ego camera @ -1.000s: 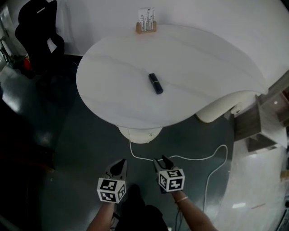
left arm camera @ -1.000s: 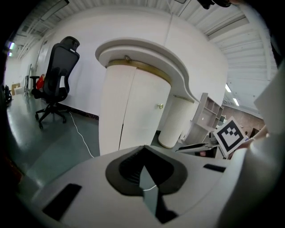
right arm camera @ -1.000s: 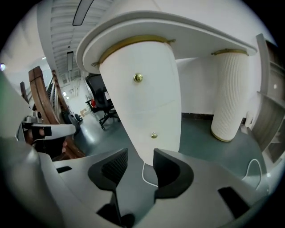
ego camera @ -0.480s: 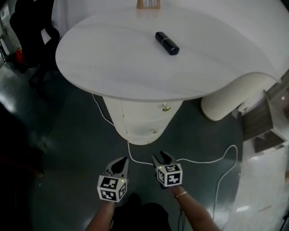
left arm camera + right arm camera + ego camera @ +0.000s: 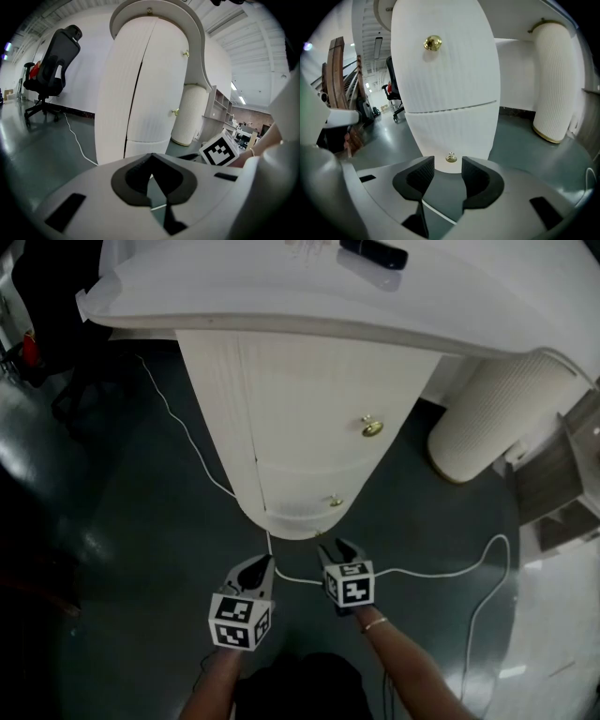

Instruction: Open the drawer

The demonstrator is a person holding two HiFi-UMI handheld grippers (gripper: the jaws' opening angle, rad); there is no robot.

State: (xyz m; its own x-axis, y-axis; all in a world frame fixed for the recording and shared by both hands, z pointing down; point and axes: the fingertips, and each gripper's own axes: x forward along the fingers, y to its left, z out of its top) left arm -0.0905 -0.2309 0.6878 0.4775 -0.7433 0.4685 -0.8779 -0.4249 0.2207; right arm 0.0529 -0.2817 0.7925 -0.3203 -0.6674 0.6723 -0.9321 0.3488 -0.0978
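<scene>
While my left gripper [image 5: 151,159] hangs idle, its fingers pressed together on nothing and the bench's ribbed pedestal [image 5: 140,84] ahead of them, my right gripper [image 5: 447,169] has its fingers parted and empty. Just beyond the gap between those fingers sits the lower drawer [image 5: 454,131] with its small brass knob [image 5: 451,158], untouched. I judge this the approach step. Next, the right fingers need to ease forward around that knob, close, then pull straight back.
</scene>
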